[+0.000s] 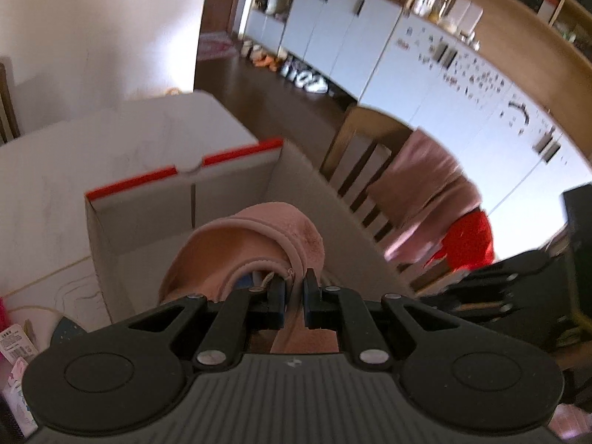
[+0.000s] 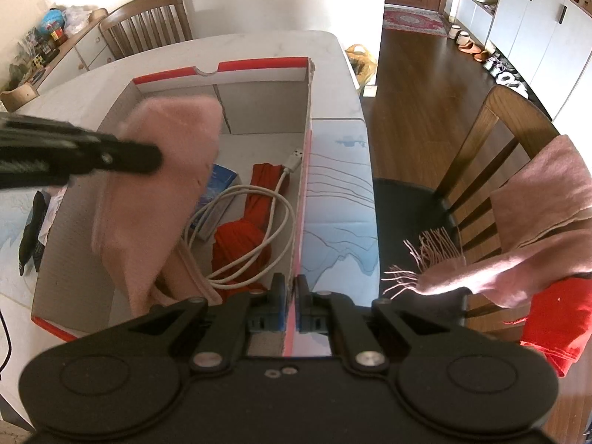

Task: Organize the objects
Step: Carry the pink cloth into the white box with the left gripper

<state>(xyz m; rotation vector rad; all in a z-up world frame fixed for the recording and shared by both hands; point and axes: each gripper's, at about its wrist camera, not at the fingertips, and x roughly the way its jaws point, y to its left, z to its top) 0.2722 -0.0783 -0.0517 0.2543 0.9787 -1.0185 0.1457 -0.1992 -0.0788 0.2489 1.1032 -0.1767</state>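
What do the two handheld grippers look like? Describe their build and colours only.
Both match: the left gripper and right gripper are matte black, with a ribbed grey body, round black discs either side, angled linkage arms on silver rivets, and blue parts behind the finger pads. No cables or sleeves show.

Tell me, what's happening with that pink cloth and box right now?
Left gripper shut on pink cloth, over box. Right gripper clamps box wall. Cable, red cloth already inside.

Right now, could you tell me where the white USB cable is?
In the right wrist view, the coiled white USB cable lies inside the red-edged cardboard box, draped over the red cloth.
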